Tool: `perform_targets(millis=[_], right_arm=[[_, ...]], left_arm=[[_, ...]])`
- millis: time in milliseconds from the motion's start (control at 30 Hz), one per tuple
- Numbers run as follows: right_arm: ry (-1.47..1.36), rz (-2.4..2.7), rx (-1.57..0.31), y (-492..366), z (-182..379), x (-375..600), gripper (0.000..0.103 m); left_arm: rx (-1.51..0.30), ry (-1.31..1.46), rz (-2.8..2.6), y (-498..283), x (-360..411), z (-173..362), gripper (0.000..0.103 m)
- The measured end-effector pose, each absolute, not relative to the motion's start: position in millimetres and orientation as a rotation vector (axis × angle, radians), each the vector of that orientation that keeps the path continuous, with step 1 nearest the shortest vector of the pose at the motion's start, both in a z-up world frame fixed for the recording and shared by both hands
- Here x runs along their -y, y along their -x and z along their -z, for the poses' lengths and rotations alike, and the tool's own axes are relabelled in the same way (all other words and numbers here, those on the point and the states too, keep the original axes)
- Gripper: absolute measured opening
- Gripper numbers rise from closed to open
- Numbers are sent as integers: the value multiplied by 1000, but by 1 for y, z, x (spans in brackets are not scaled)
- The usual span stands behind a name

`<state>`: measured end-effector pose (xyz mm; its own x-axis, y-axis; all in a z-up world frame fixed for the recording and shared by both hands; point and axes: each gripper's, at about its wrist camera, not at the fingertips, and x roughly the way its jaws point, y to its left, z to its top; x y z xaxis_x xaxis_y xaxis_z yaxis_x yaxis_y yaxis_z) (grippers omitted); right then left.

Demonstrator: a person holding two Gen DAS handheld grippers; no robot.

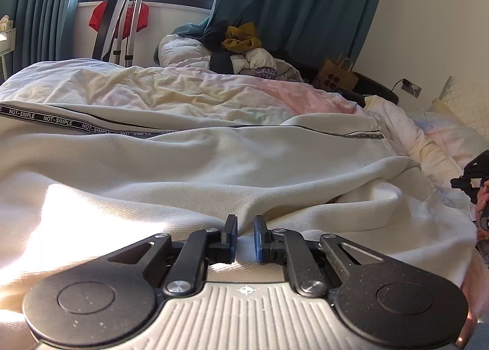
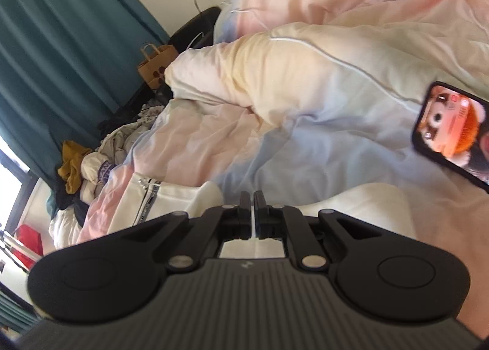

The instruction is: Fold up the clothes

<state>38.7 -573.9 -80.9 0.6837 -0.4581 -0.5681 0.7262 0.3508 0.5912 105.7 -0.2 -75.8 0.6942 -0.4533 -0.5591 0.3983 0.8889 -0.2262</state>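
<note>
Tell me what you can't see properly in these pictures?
- Phone, right wrist view: cut off by the picture's right edge.
- Right gripper: whether it pinches the cream garment is hidden behind its fingers.
- Clothes pile, left wrist view: too small to sort.

Left hand-held gripper (image 1: 245, 235), black linkage arms, blue pads, ribbed grey body, silver screws, crosshair marking
</note>
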Motion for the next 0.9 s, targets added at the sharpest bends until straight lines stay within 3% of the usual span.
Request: perform_targets(millis=[167, 233, 300, 400, 567, 667, 900], right_arm=[[-1121, 800, -311, 3, 91, 588, 7], [-1131, 823, -319, 13, 91, 588, 14], [-1138, 832, -328, 19, 94, 590, 38], [-1166, 846, -340, 26, 100, 593, 64], [-1177, 858, -409, 17, 114, 600, 67], [-1116, 928, -420, 13, 118, 605, 64], [-1074, 1039, -292, 34, 100, 595, 67]], left_arm=[[-633, 105, 488, -91, -1, 62, 18], [-628, 102, 491, -86, 1, 59, 18], [-623, 105, 489, -83, 1, 56, 21], [-614, 122, 487, -77, -1, 51, 22], [-601, 167, 481, -80, -8, 47, 26], [-610, 200, 456, -87, -13, 46, 28], [-630, 271, 405, -98, -26, 44, 29]])
